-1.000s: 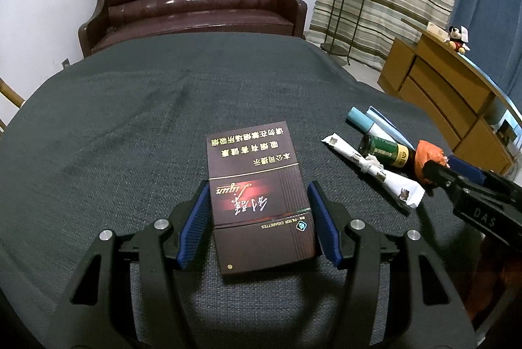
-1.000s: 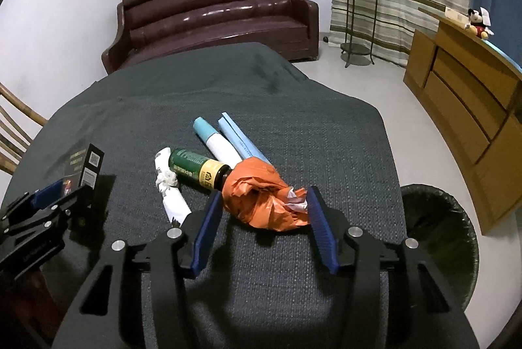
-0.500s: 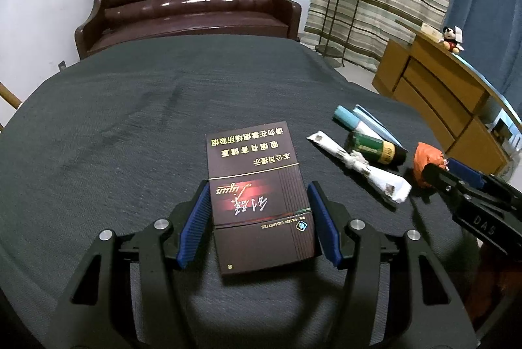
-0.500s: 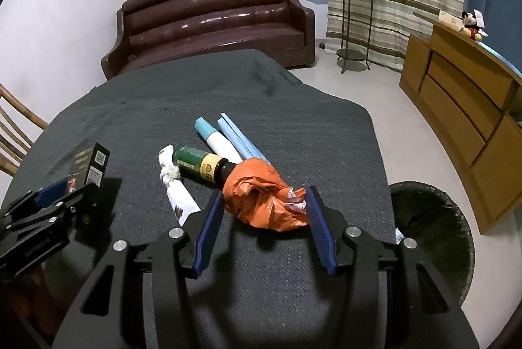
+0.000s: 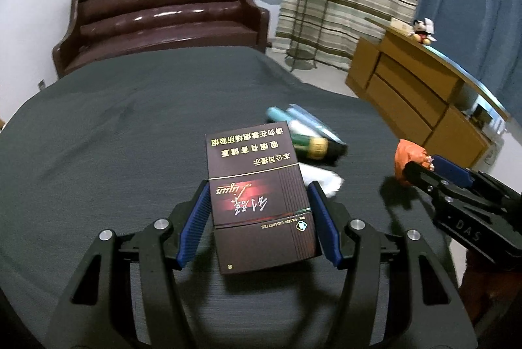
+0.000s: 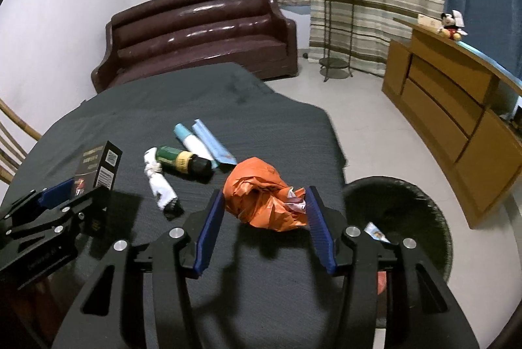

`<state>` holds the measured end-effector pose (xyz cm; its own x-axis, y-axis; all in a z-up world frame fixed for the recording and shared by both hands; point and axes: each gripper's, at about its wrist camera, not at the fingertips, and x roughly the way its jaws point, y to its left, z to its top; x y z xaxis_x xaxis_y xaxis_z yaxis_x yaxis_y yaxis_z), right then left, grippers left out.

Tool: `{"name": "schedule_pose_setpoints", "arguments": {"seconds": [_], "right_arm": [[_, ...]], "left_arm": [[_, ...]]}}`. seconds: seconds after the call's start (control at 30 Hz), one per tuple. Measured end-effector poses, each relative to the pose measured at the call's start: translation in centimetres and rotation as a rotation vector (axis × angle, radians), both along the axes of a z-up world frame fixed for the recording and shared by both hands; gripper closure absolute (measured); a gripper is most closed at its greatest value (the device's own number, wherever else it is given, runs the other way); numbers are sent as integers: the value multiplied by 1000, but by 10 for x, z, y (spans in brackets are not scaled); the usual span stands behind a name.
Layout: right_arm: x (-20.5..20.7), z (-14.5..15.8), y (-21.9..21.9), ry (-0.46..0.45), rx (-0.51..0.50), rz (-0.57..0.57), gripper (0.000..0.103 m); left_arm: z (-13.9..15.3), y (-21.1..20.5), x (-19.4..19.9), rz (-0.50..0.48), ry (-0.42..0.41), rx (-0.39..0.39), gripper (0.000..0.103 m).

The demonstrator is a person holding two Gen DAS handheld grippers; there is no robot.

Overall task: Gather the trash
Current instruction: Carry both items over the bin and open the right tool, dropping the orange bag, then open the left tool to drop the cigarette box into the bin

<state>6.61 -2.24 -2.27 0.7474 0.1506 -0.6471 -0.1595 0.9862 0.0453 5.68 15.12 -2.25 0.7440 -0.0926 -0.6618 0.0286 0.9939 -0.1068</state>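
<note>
Right wrist view: right gripper point(image 6: 265, 212) clamps orange wrapper point(image 6: 264, 194), left gripper point(image 5: 259, 223) clamps cigarette pack point(image 5: 257, 198); carry level toward bin point(image 6: 401, 208) lower right, release directly above.

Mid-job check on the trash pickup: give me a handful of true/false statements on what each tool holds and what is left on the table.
1. The left tool grips a dark cigarette pack. True.
2. The right tool holds the green bottle. False: it holds a crumpled orange wrapper; the green bottle lies on the table.
3. A black waste bin stands on the floor to the right of the table. True.
4. The bin is empty. False: a small piece of printed packaging shows inside it.
5. A twisted white wrapper lies beside the green bottle. True.
6. The cigarette pack lies flat on the cloth. False: it is lifted, clamped between the blue pads.
</note>
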Motion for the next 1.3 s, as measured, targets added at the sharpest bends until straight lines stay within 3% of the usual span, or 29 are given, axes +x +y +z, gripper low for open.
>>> {"name": "schedule_pose_setpoints", "arguments": {"seconds": [0.53, 0.83, 1.3], "right_arm": [[-11, 4, -101, -39, -40, -202, 52], [-8, 1, -137, -46, -38, -266, 52], [-4, -13, -157, -34, -9, -299, 52]], "left_arm": [[8, -120, 11, -210, -66, 11, 45], [1, -170, 22, -264, -76, 45, 45], [-9, -205, 37, -276, -85, 99, 45]]}}
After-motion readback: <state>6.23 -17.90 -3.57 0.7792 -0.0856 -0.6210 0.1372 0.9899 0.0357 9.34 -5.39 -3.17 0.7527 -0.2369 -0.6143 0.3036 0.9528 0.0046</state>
